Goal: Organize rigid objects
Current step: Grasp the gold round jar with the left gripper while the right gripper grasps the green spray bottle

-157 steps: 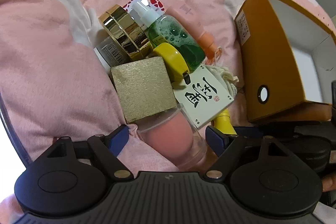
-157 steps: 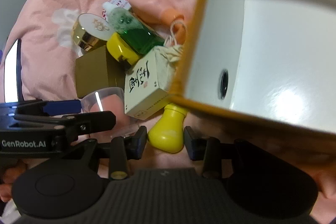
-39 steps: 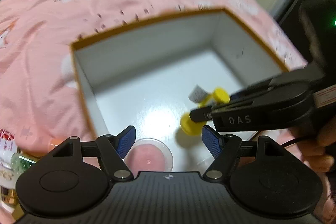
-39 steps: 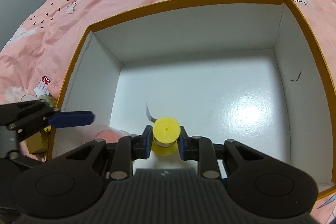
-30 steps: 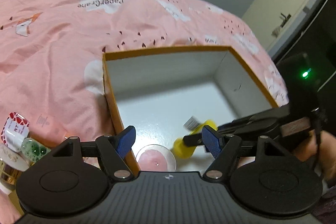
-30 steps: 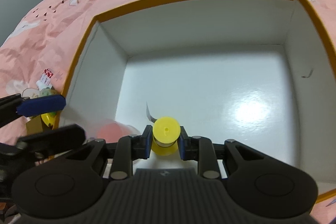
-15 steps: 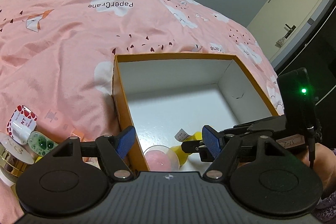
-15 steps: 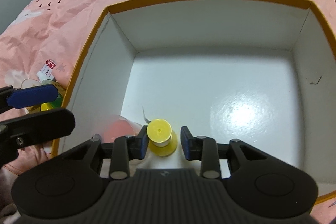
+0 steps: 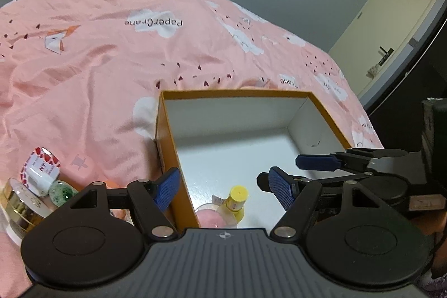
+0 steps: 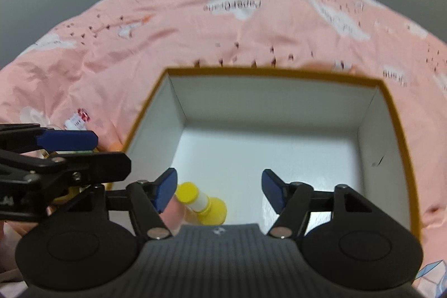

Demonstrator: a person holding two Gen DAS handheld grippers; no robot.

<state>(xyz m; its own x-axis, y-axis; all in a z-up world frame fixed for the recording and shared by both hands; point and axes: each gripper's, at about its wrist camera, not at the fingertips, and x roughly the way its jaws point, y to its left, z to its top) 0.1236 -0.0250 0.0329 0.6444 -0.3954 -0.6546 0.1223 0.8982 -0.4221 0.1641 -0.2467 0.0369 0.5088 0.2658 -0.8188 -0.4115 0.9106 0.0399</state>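
Note:
An orange box with a white inside sits open on the pink bedspread. A small yellow bottle and a clear cup with a pink sponge lie inside it, at the near left corner. My left gripper is open and empty above the box's left wall. My right gripper is open and empty above the box, over the yellow bottle.
Left of the box lie a gold-lidded jar, a green bottle and a red-and-white tube. The right gripper shows in the left wrist view. A door stands at the far right.
My right gripper has opened wide, let go of the yellow bottle and lifted away. My left gripper has risen and drawn back from the box. The bottle and cup stay inside.

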